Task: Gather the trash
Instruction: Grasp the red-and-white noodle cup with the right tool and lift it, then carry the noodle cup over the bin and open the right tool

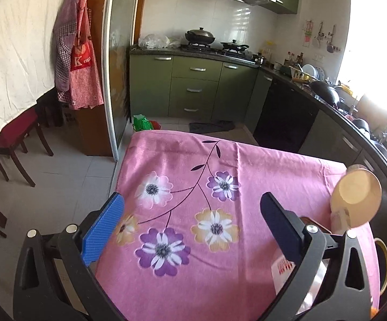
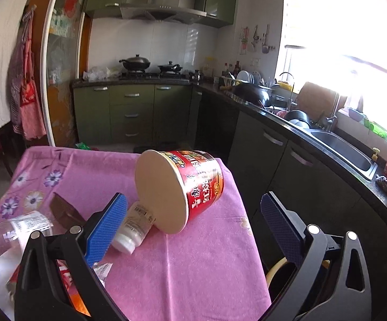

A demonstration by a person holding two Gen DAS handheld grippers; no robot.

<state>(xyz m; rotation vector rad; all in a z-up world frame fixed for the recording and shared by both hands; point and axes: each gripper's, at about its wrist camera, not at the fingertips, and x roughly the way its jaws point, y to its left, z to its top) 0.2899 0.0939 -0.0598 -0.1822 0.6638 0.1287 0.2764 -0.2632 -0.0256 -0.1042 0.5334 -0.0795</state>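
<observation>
While both grippers hang above the pink flowered cloth that covers the surface, neither one holds anything: the left gripper and the right gripper both have their jaws spread wide and released.

A red noodle cup lies on its side near the far right corner of the surface, its round pale bottom turned toward the right camera. Its long axis runs away from the jaws and a little to the right. It sits ahead of the right gripper, between the two open fingers in that view, so I judge the right hand is nearer. In the left view only the cup's bottom shows, far to the right.

A small white bottle lies touching the cup's lower rim, just beside the right gripper's left finger. A brown box and a clear plastic bottle lie further left.

Wrappers at the lower left are cut off by the gripper body, and I cannot tell what they are. No trash bin is clearly visible.
</observation>
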